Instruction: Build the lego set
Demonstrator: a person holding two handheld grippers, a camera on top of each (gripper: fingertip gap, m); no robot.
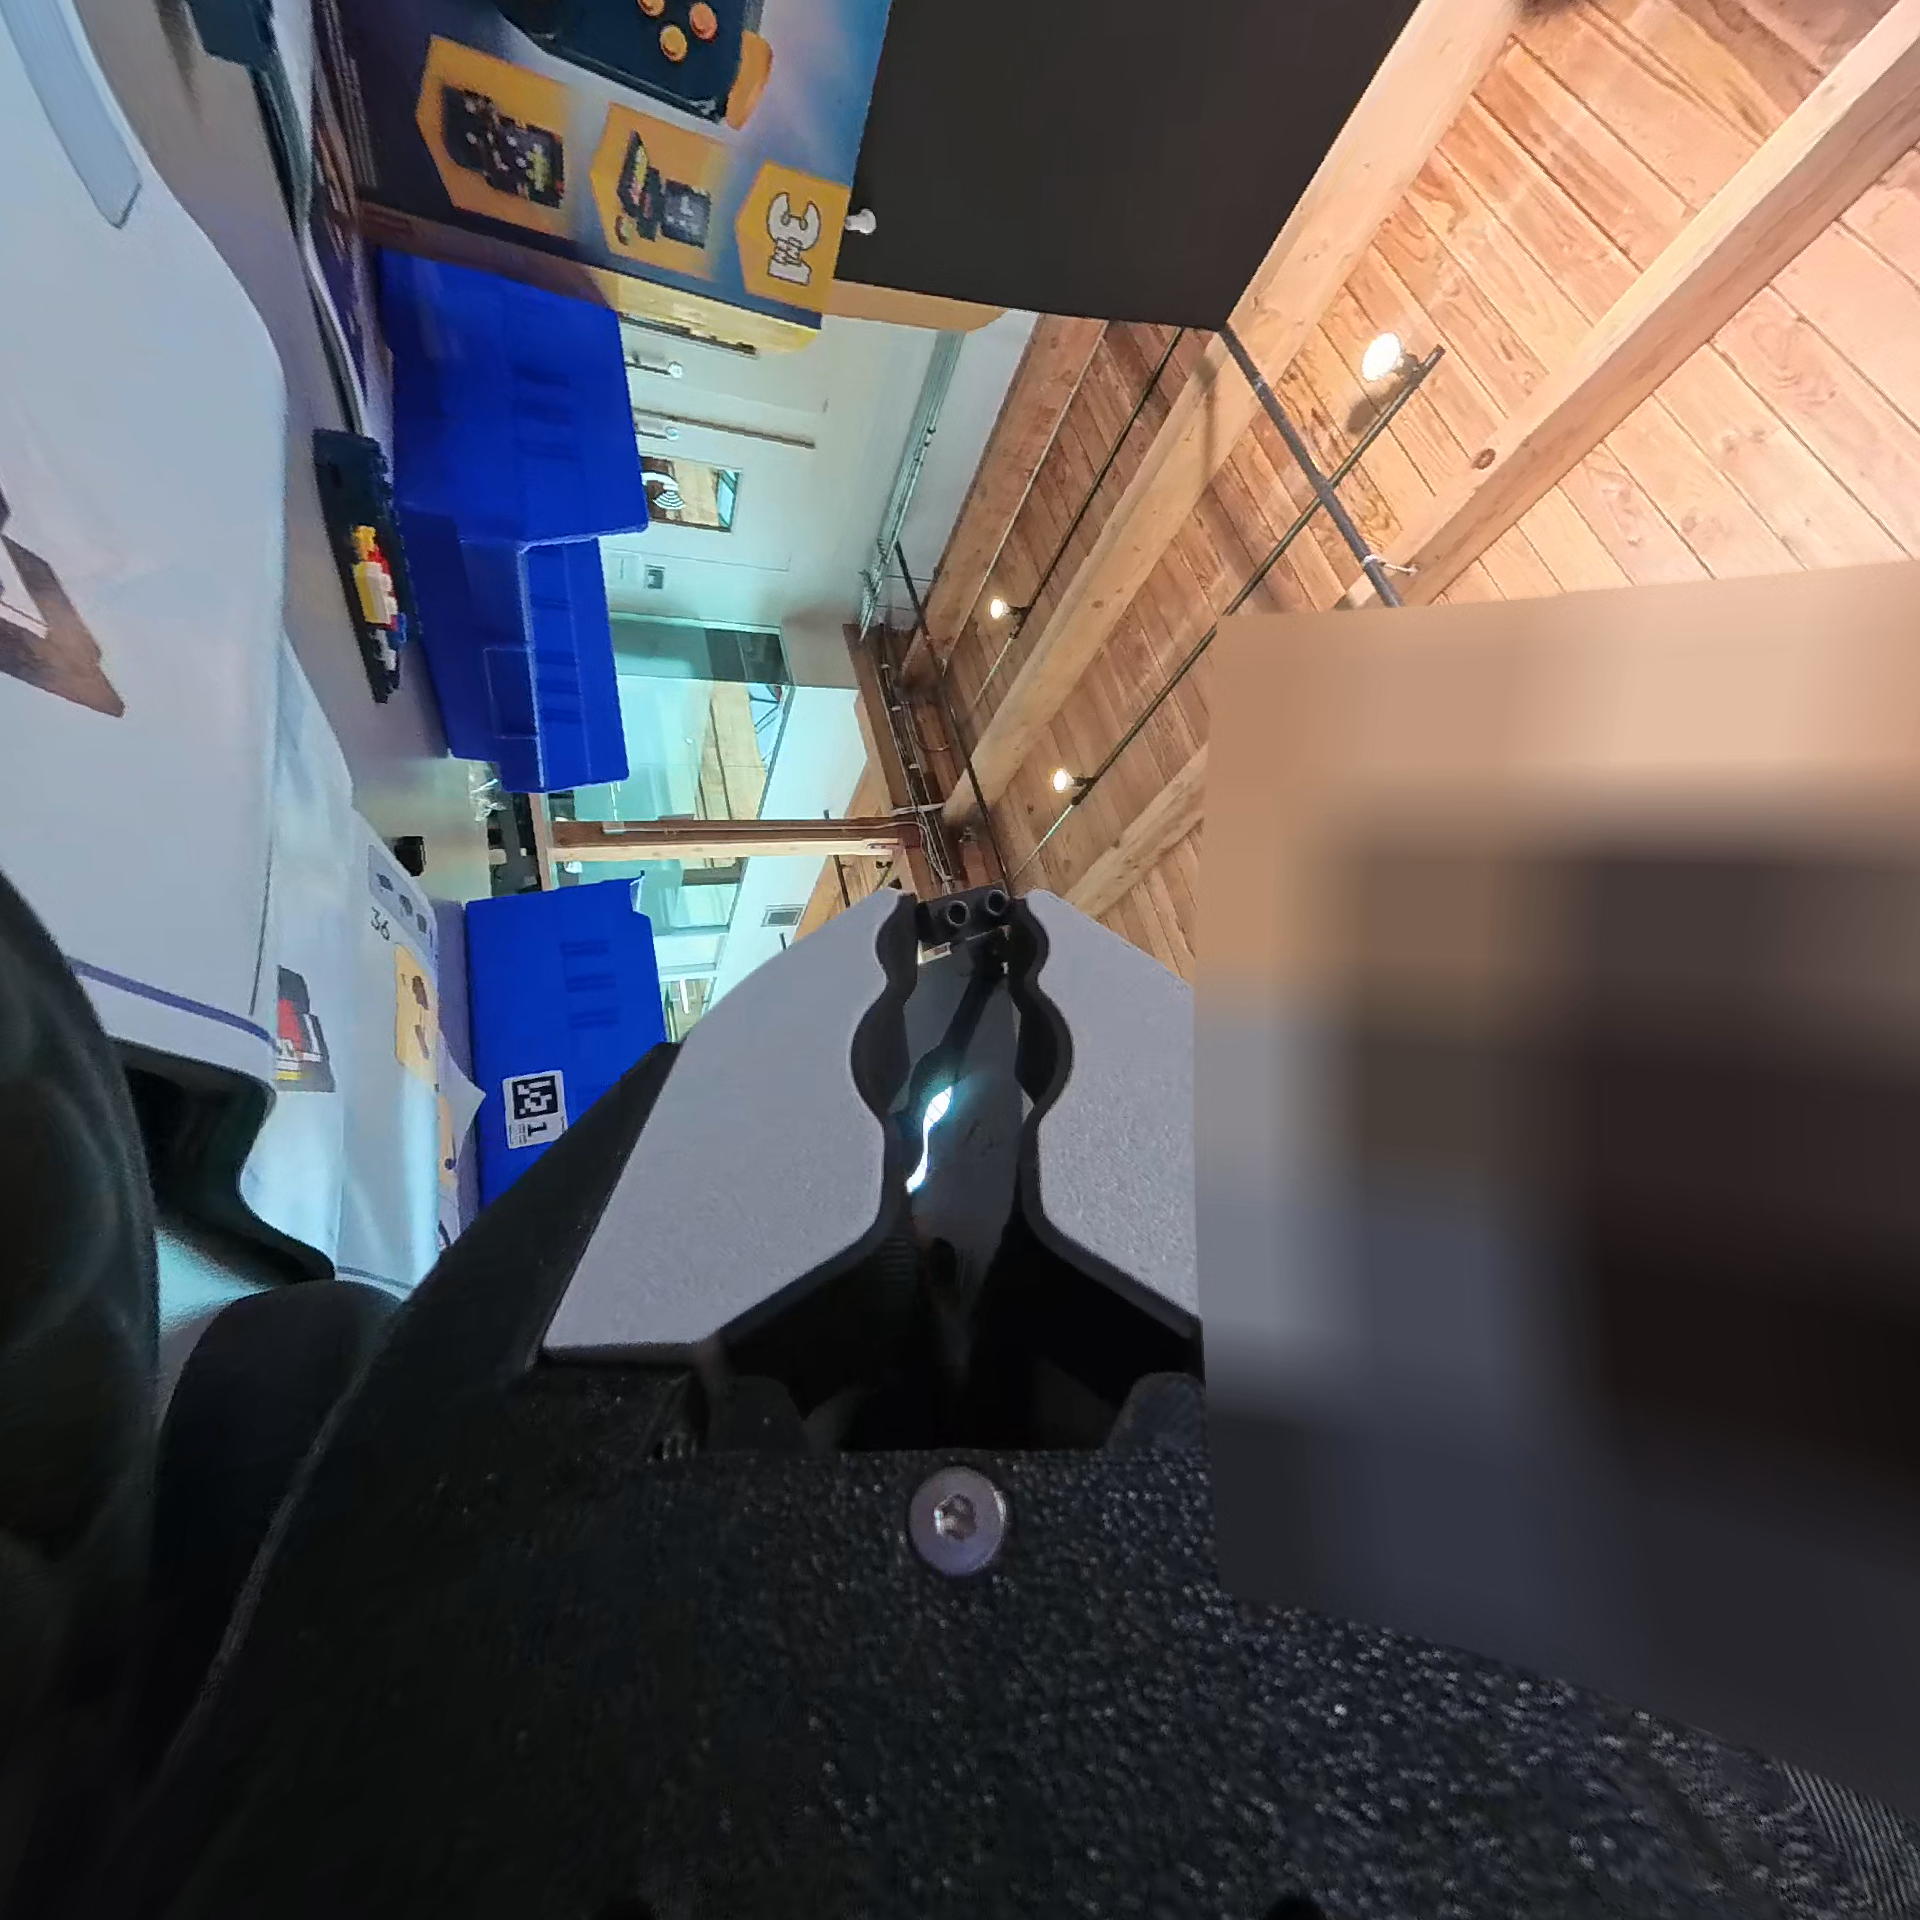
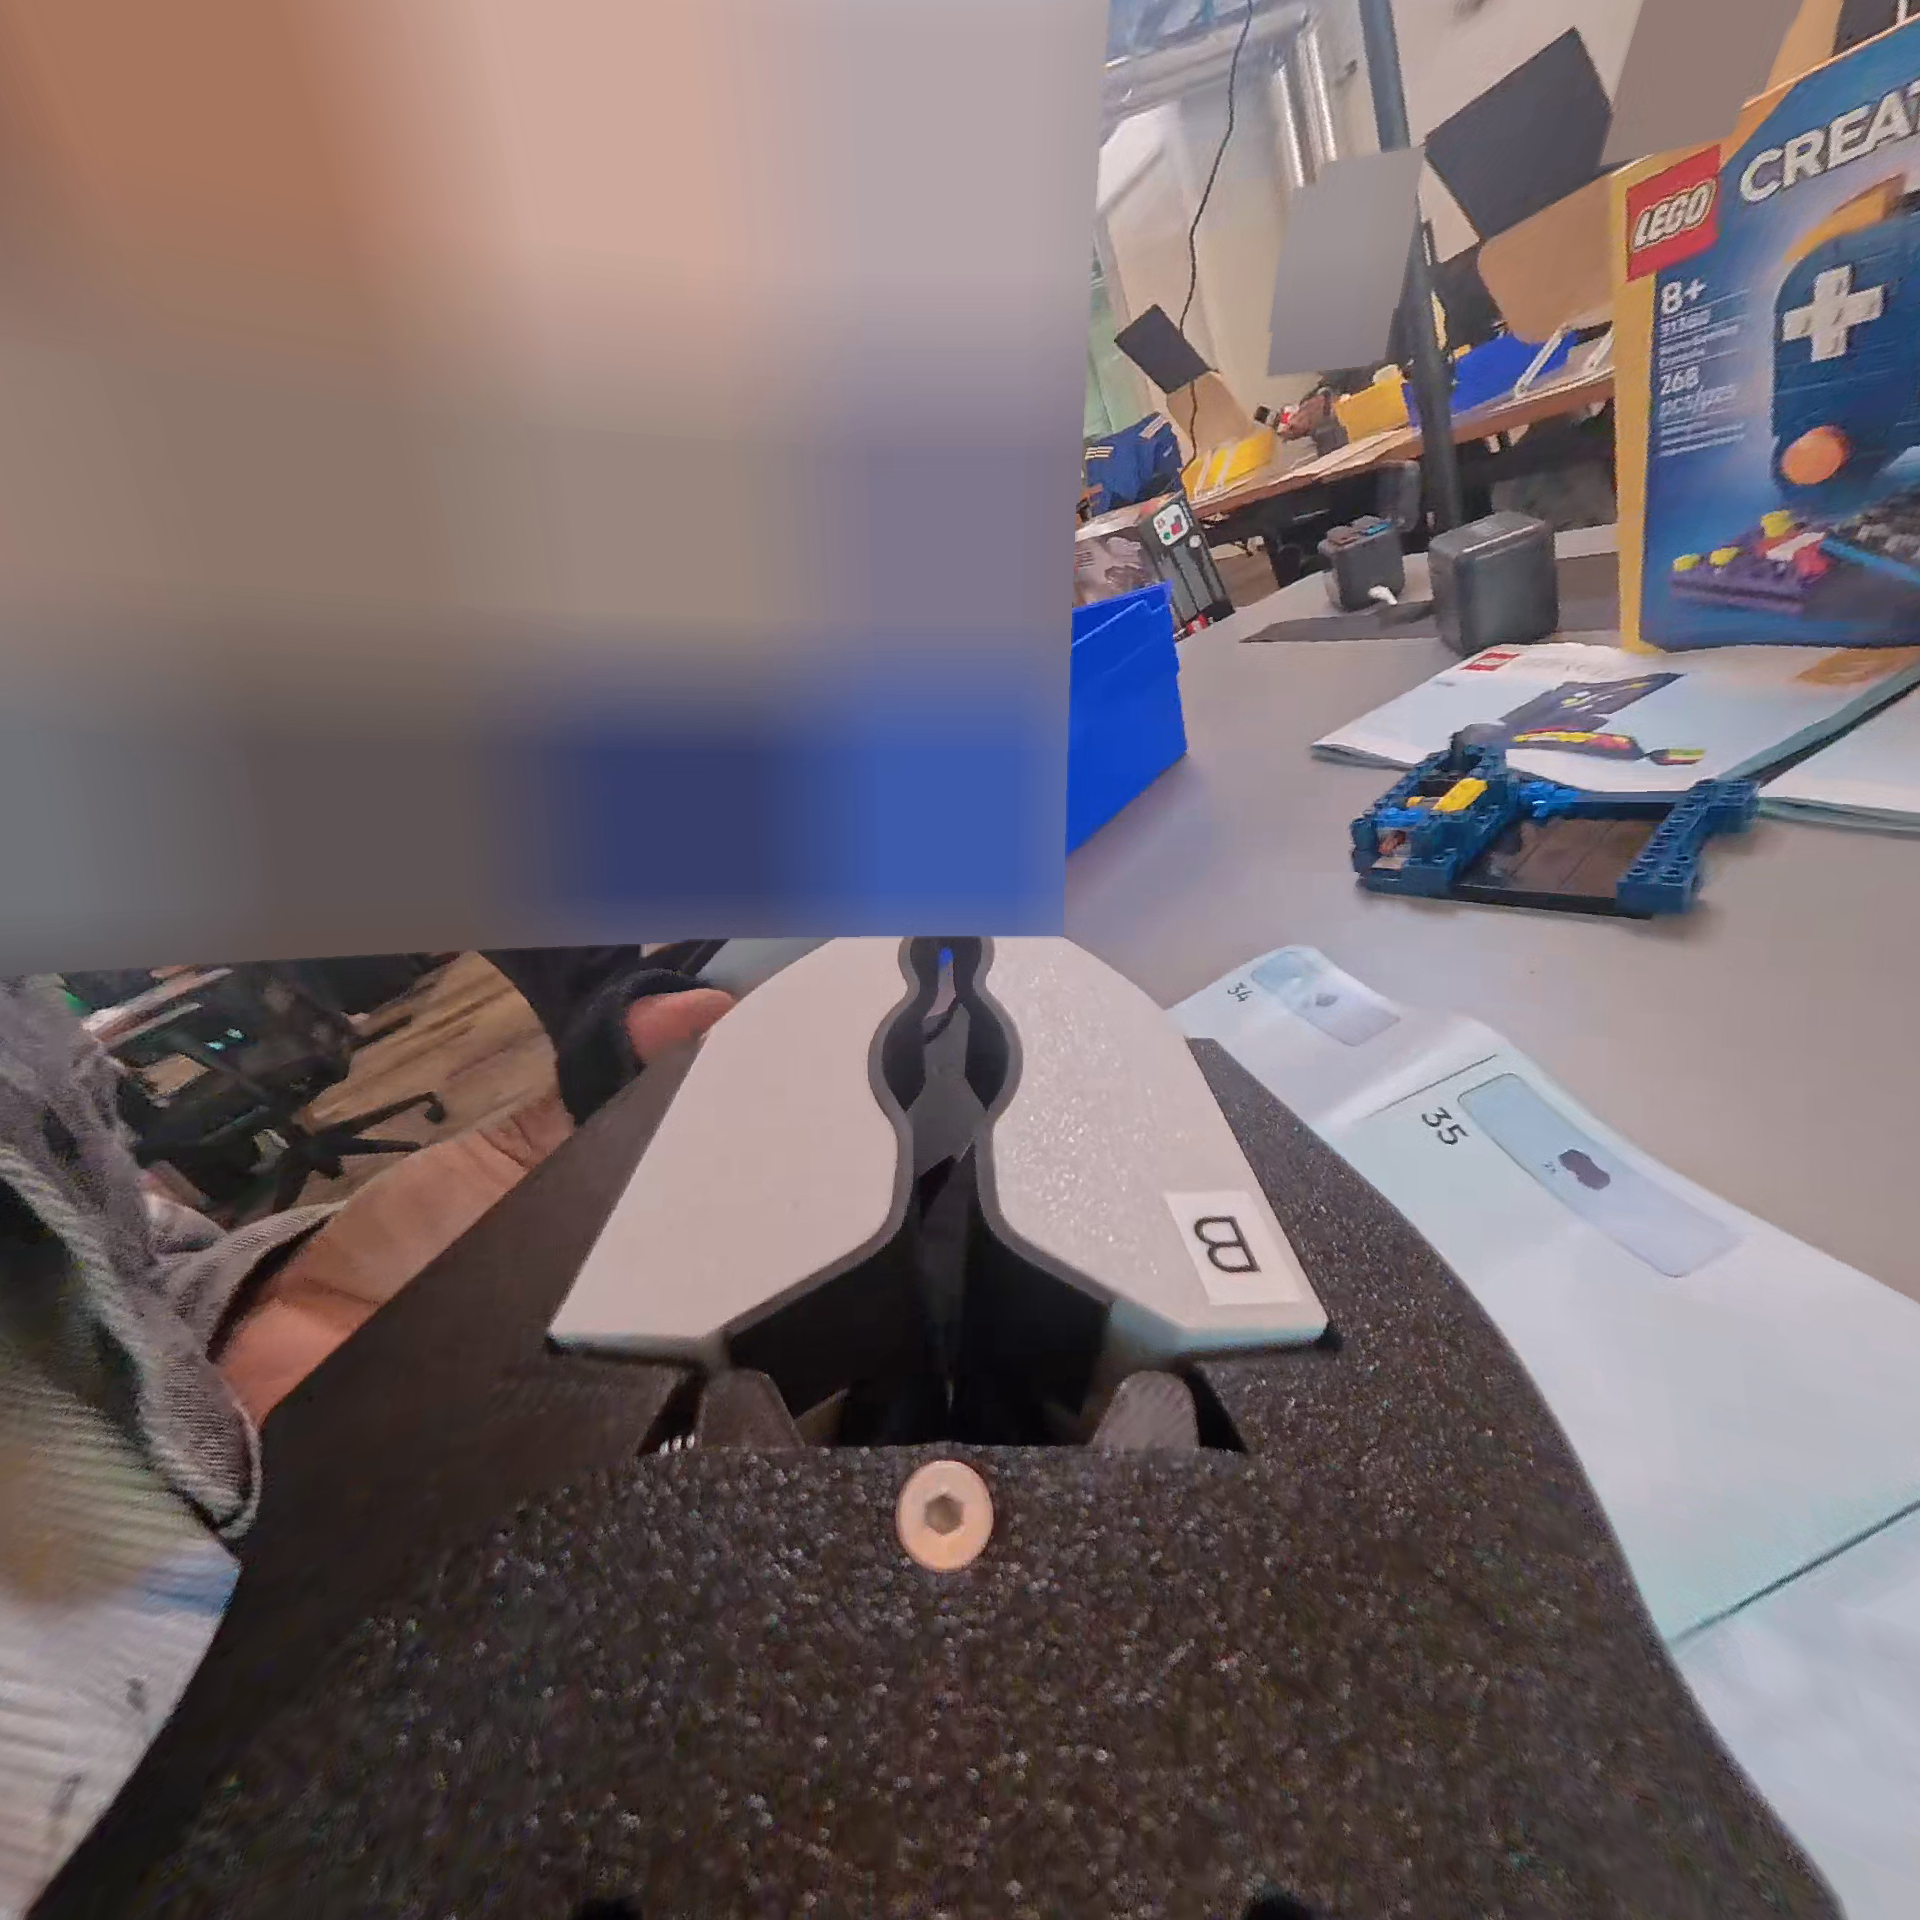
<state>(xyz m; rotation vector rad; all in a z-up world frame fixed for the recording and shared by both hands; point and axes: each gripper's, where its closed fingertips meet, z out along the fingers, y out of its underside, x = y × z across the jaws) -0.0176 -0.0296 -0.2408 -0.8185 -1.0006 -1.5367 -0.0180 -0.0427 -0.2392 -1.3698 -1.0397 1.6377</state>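
We see the left tongs [image 1: 964, 920] pinching a small black brick [image 1: 964, 914] aloft at their tips, while the right tongs [image 2: 943, 961] look closed, tips hidden, with the blue model [image 2: 1538, 821] on the bench [image 2: 1299, 935] well off to their right.

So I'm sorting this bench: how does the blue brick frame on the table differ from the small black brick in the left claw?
The blue brick frame lies flat on the grey table, many-pieced; the small black brick is one piece, pinched aloft between the left claw tips. Both are studded toy bricks.
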